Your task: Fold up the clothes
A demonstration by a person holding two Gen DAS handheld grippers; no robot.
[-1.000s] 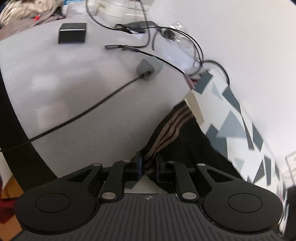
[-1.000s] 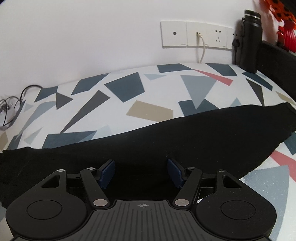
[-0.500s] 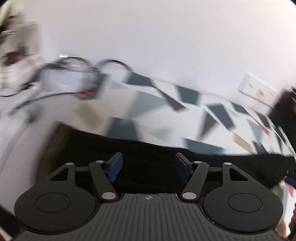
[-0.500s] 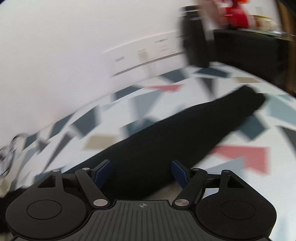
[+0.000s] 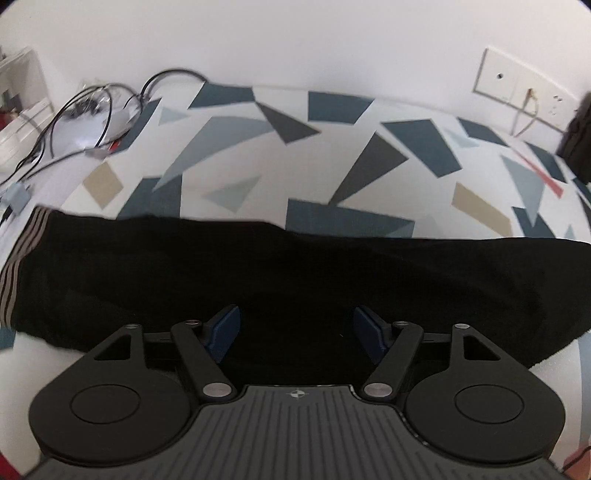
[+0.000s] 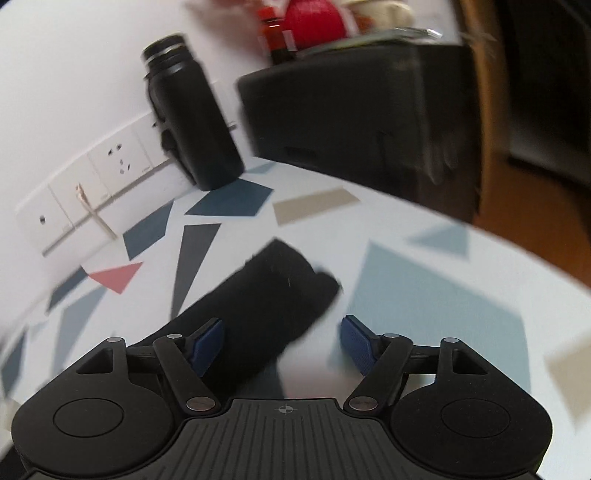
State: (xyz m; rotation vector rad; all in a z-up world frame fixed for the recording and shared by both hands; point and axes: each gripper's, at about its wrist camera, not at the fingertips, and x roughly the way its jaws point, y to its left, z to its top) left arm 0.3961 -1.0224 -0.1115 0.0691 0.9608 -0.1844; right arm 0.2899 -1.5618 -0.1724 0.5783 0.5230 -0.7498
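A black garment (image 5: pixel 295 273) lies stretched across the patterned surface (image 5: pixel 280 162), its brown-striped band (image 5: pixel 22 254) at the left end. My left gripper (image 5: pixel 295 332) hovers over the garment's middle, jaws opening, pads apart and gripping nothing. In the right wrist view the garment's right end (image 6: pixel 273 295) lies folded over on the patterned cloth. My right gripper (image 6: pixel 282 343) stands open just above that end, with cloth under its left pad and bare surface under the right.
A tangle of black cables (image 5: pixel 99 107) lies at the far left. Wall sockets (image 5: pixel 517 88) sit on the white wall behind. A black bottle (image 6: pixel 192 118) and a black case (image 6: pixel 354 122) stand at the far right, with red items (image 6: pixel 314 18) behind them.
The left gripper let go of the striped band, opened, and swung right over the garment's middle. The right gripper swept right along the garment to its end, staying open.
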